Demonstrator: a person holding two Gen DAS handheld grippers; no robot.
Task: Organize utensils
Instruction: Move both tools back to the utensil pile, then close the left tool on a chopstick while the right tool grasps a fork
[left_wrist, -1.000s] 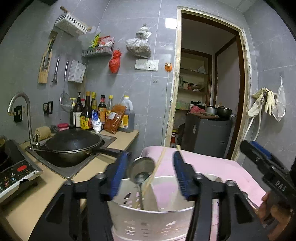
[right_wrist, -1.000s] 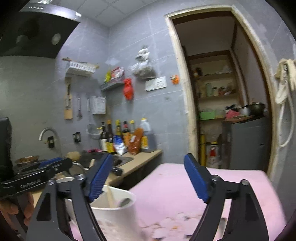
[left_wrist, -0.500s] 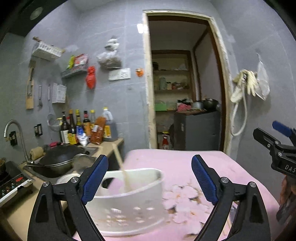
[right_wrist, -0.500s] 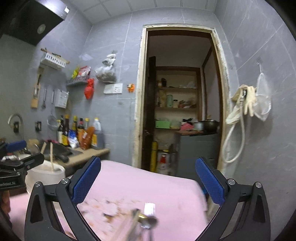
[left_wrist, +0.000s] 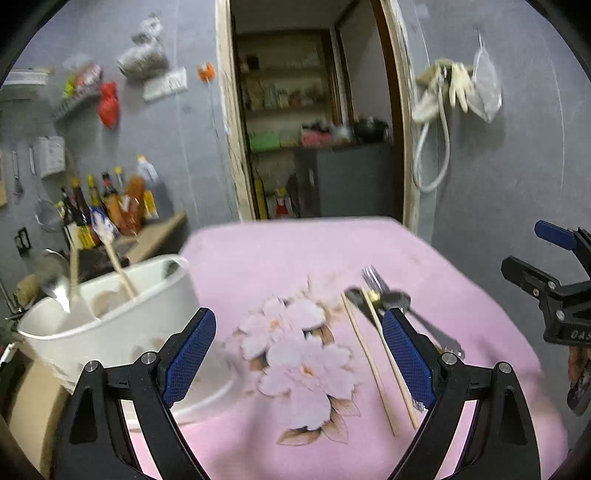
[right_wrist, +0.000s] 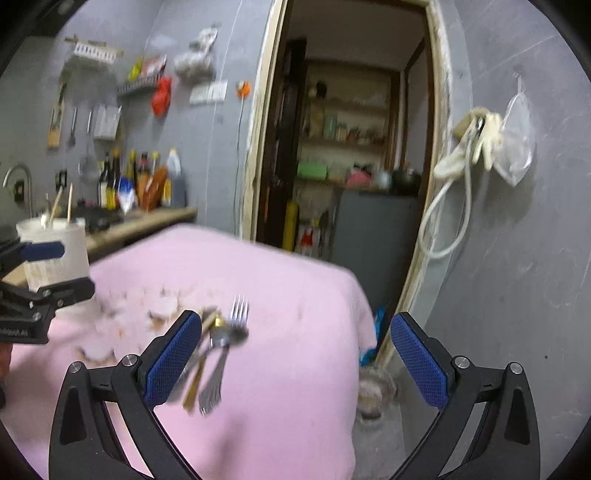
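Observation:
A white utensil holder (left_wrist: 110, 325) stands at the left edge of the pink floral cloth (left_wrist: 280, 258), with a spoon and chopsticks standing in it; it also shows far left in the right wrist view (right_wrist: 55, 251). A pair of chopsticks (left_wrist: 376, 369), spoons (left_wrist: 397, 301) and a fork (left_wrist: 373, 278) lie loose on the cloth to the right. The same pile (right_wrist: 218, 354) lies by my right gripper's left finger. My left gripper (left_wrist: 295, 358) is open and empty above the cloth. My right gripper (right_wrist: 295, 354) is open and empty over the cloth's right edge.
A counter (left_wrist: 159, 236) with sauce bottles (left_wrist: 107, 210) runs behind the holder on the left. A doorway (left_wrist: 314, 122) opens behind the table. A grey wall with a hanging hose and gloves (left_wrist: 443, 88) stands on the right. The floor drops off beyond the cloth's right edge (right_wrist: 369, 391).
Both grippers swung right, away from the holder. The left one now looks down on the cloth and the loose utensils. The right one has dipped toward the utensil pile. Both stayed open.

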